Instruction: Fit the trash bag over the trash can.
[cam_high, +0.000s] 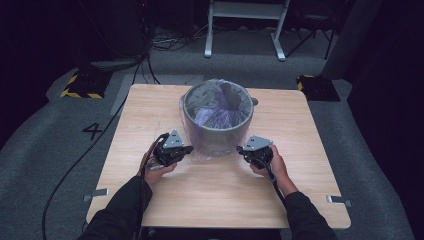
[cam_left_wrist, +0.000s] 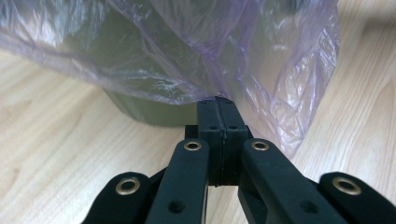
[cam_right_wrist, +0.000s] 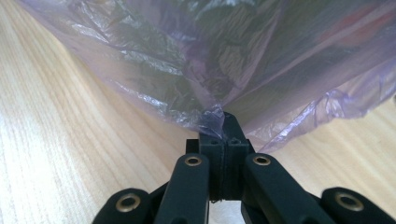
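Near the desk's (cam_high: 150, 200) centre, both the left gripper (cam_left_wrist: 218, 103) and right gripper (cam_right_wrist: 223, 116) clench the bag's (cam_high: 200, 145) thin hem, so uneven downward tugs could tear it or tip the bin (cam_high: 220, 131).

Operator and hand-held grippers
Dark long sleeves (cam_high: 125, 210); black grippers (brass-coloured rivets (cam_left_wrist: 193, 145)), grey three-cornered top plates (cam_high: 173, 139), trailing black cables (cam_high: 70, 170).

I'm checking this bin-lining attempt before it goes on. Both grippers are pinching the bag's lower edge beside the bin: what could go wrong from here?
1. The plastic bag is thin film, and the left gripper and right gripper each clamp only a small pinch of it, so a hard pull might tear it or let it slip out.
2. The bin stands loose on the table; uneven pulling could tip or drag it.
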